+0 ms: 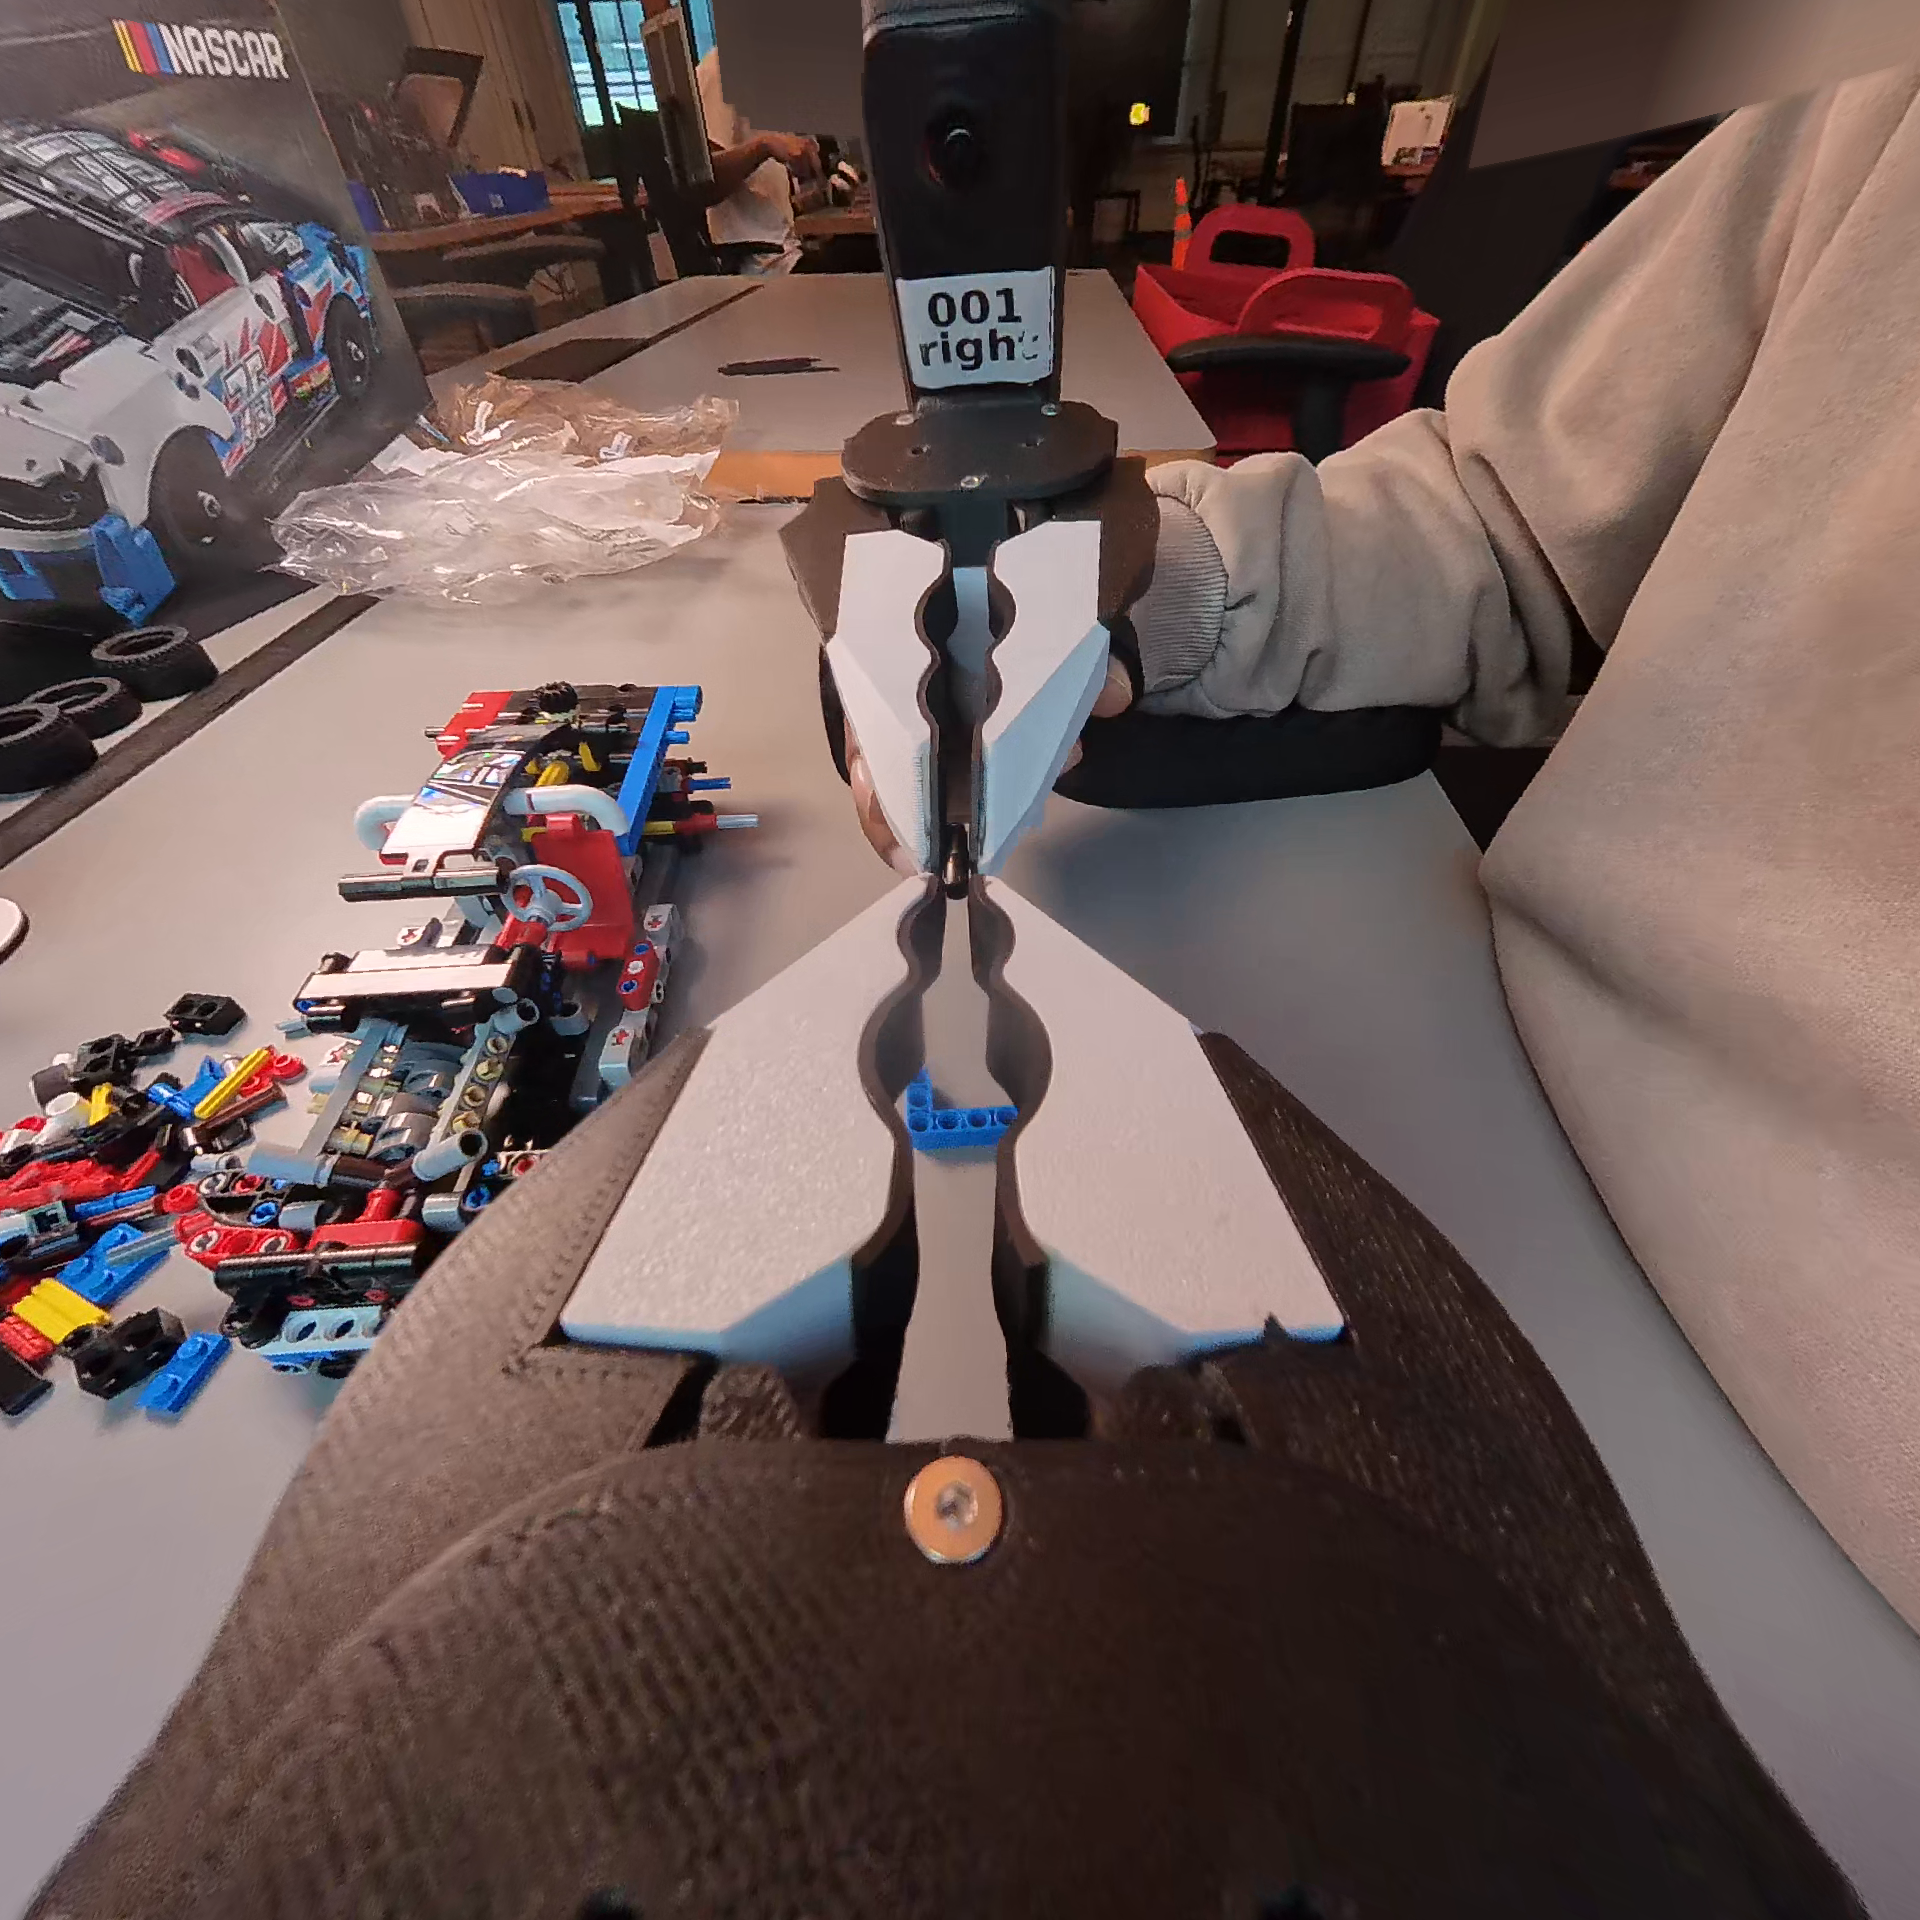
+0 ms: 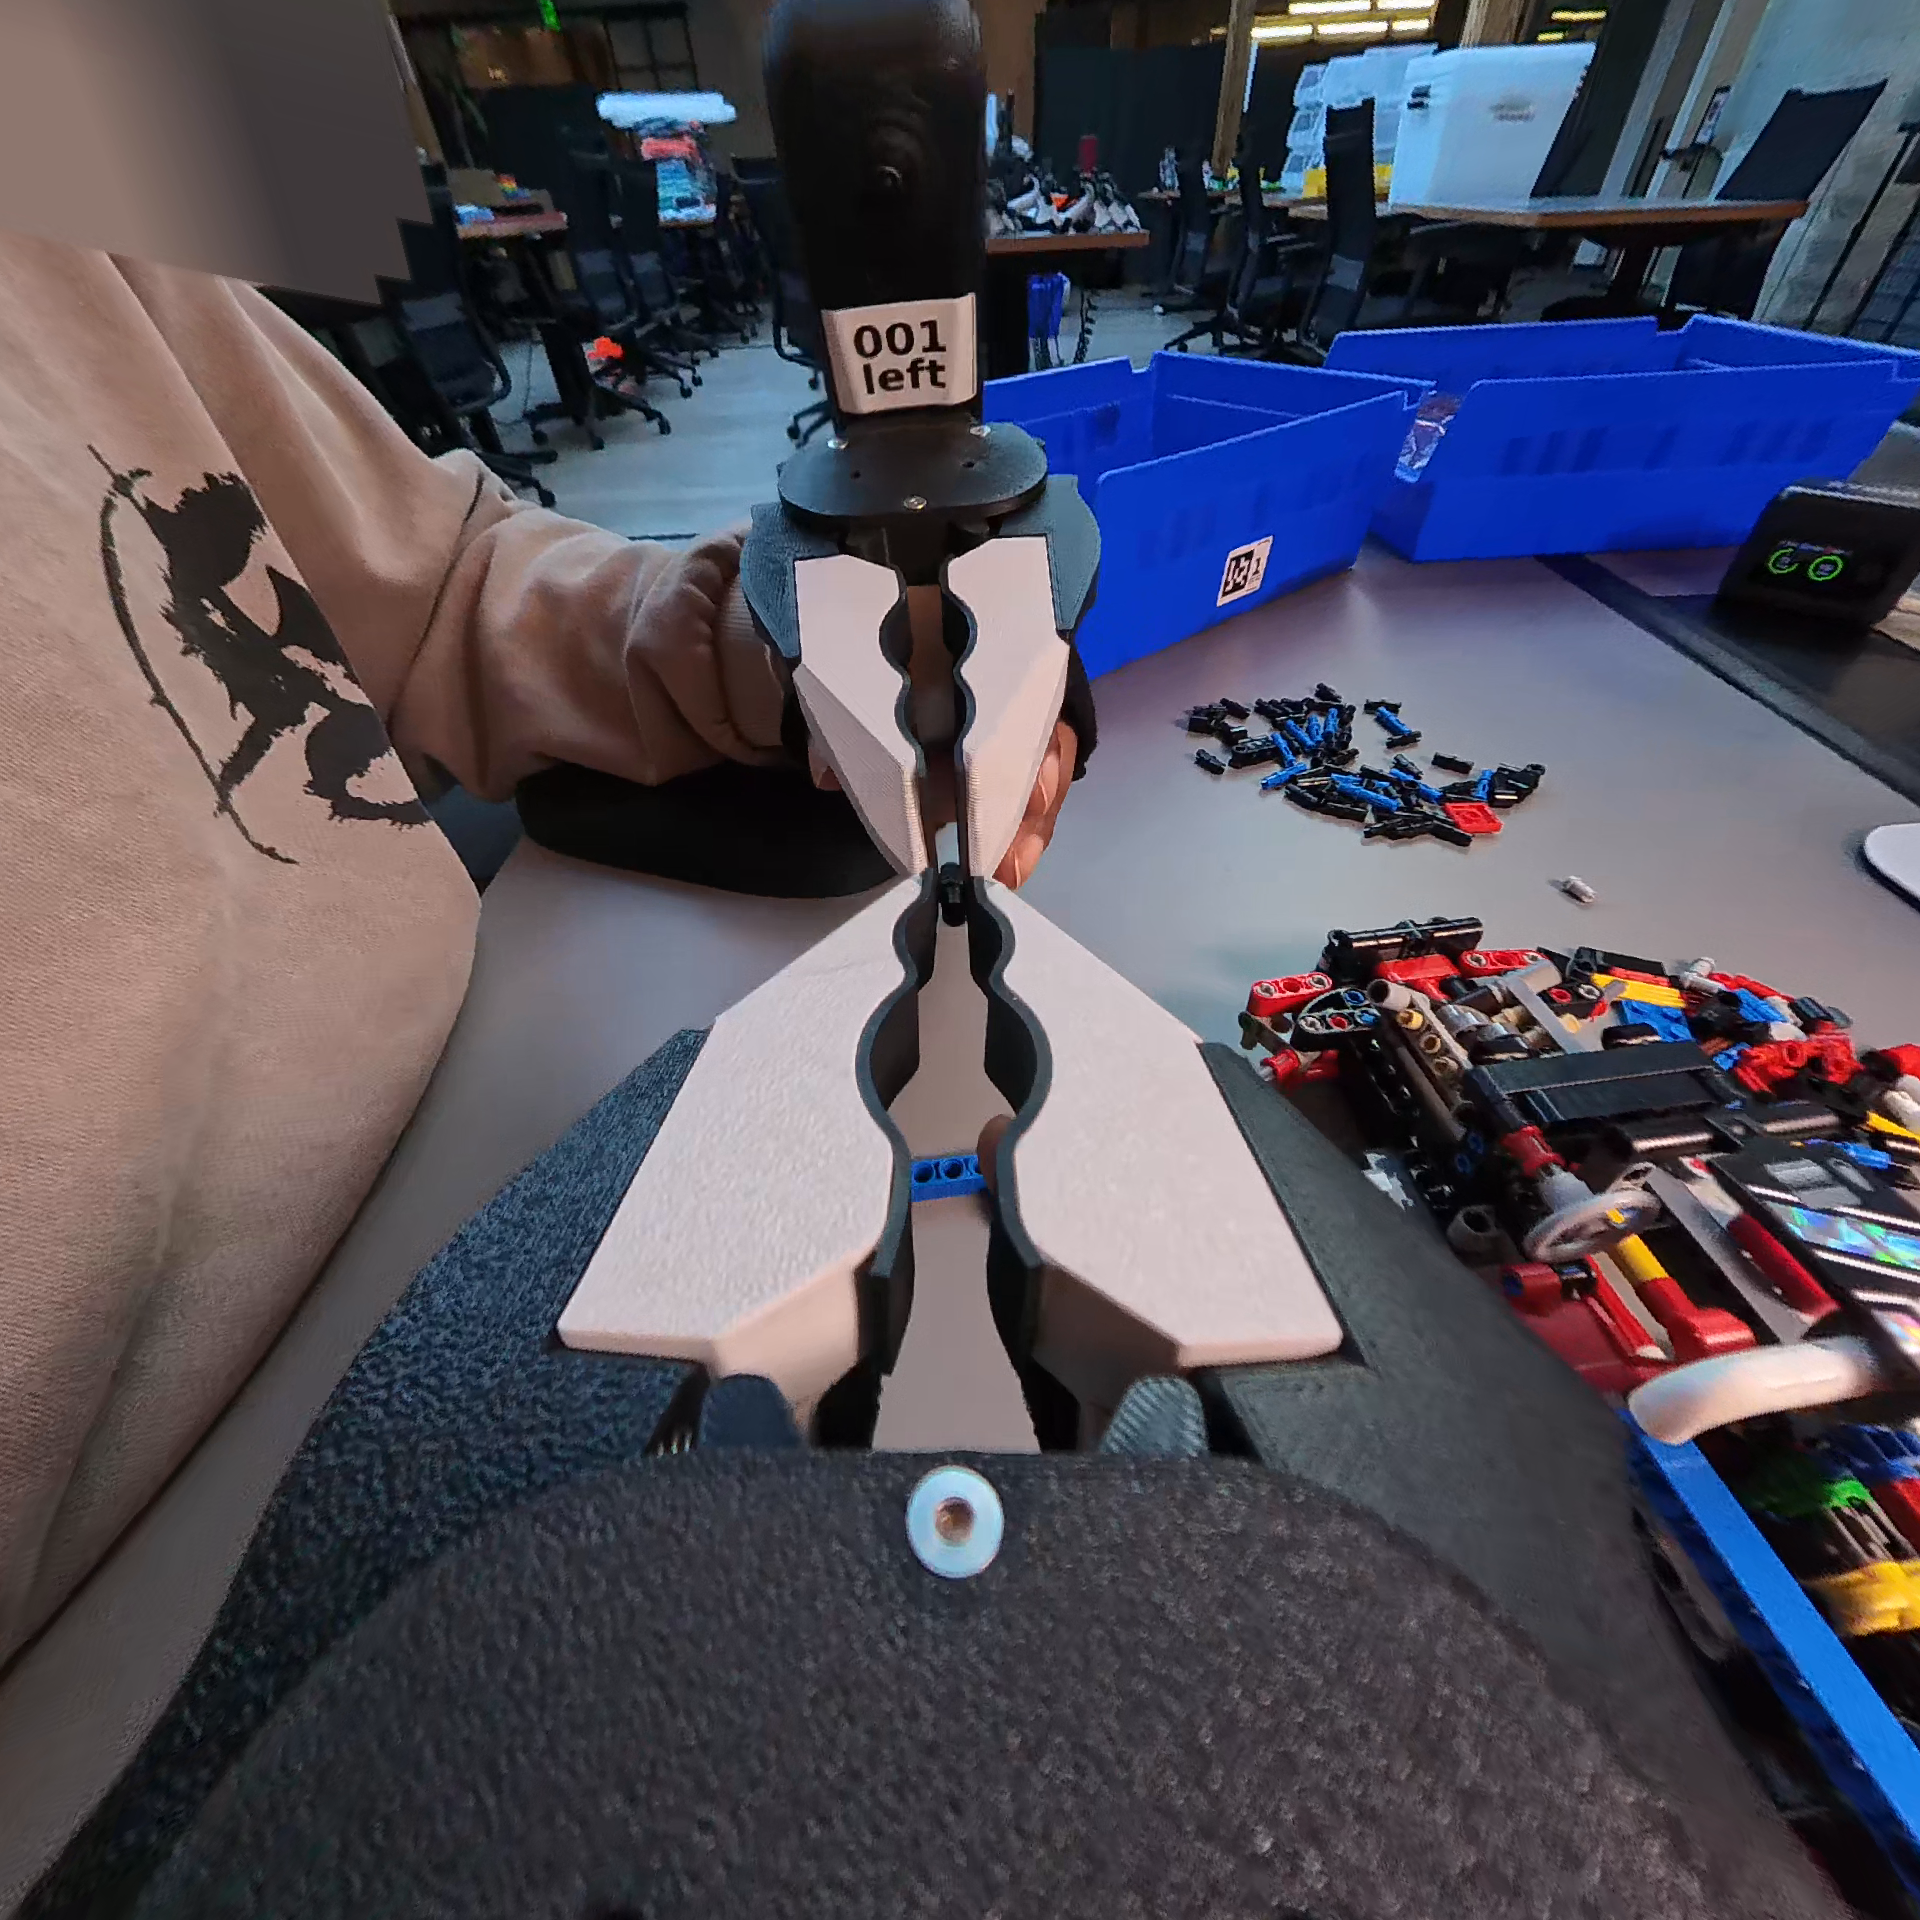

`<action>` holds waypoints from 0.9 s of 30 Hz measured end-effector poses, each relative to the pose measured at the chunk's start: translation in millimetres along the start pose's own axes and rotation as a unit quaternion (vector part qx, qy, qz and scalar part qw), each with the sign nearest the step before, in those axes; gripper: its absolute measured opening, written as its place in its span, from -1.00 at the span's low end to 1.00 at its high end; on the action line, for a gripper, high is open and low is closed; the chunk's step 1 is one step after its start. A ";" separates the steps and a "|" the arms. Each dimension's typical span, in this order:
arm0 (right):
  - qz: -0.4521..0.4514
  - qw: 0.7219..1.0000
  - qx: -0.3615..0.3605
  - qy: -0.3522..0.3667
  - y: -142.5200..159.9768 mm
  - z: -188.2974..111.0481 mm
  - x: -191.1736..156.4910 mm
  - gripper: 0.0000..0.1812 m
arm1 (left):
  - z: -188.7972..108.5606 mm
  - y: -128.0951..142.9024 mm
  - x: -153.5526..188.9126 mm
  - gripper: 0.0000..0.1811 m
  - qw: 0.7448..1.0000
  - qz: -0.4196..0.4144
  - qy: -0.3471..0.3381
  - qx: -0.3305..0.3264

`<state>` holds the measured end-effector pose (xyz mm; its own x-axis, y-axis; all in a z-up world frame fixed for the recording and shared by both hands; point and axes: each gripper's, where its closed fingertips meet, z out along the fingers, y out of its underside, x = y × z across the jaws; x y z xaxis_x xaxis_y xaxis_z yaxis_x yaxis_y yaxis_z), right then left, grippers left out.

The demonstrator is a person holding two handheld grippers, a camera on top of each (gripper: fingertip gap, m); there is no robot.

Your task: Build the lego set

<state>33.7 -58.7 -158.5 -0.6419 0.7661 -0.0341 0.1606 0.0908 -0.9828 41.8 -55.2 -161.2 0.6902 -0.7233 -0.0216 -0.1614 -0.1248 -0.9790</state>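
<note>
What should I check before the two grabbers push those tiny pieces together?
1. Right gripper fingers shut on the black pin: ok.
2. Left gripper fingers shut on the small white piece: ok.
3. Pin and white piece lined up end to end: looks ok.
4. Pin already seated in the white piece: cannot tell.
5. Blue bent beam lying on the table below, touched by neither gripper: ok.
6. Car chassis off to the side, apart from the fingers: ok.

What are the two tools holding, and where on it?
A small black-and-white pin, pinched end to end: left tool on the white end, right tool on the black end.
</note>
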 end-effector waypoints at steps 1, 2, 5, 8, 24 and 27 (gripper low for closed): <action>-0.007 1.000 -0.007 0.001 1.9 0.7 -0.6 -0.96 | 0.0 1.6 0.8 -0.98 1.000 -0.003 0.004 -0.005; -0.010 1.000 -0.012 0.000 3.1 1.1 -1.4 -0.96 | 0.0 2.8 1.6 -0.98 1.000 -0.007 0.009 -0.007; -0.013 1.000 -0.028 -0.002 6.8 1.8 -2.6 -0.96 | 0.5 5.7 3.3 -0.98 0.999 -0.023 0.022 -0.012; -0.022 0.999 -0.038 -0.002 7.2 1.3 -3.8 -0.96 | 1.0 5.2 4.7 -0.98 0.998 -0.045 0.034 -0.008; -0.032 0.986 -0.147 0.071 29.7 -32.1 32.7 -0.96 | 15.6 70.3 1.7 -0.30 0.981 -0.011 0.018 -0.195; -0.037 0.981 -0.177 0.065 35.5 -28.2 29.5 -0.96 | 17.4 86.0 5.3 -0.23 0.966 0.004 0.041 -0.255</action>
<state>41.6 -14.9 -189.3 -0.5640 0.8218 0.0808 0.3832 0.3471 -0.8560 43.9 -58.0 -249.0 0.6323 -0.7747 0.0088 -0.5078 -0.4230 -0.7504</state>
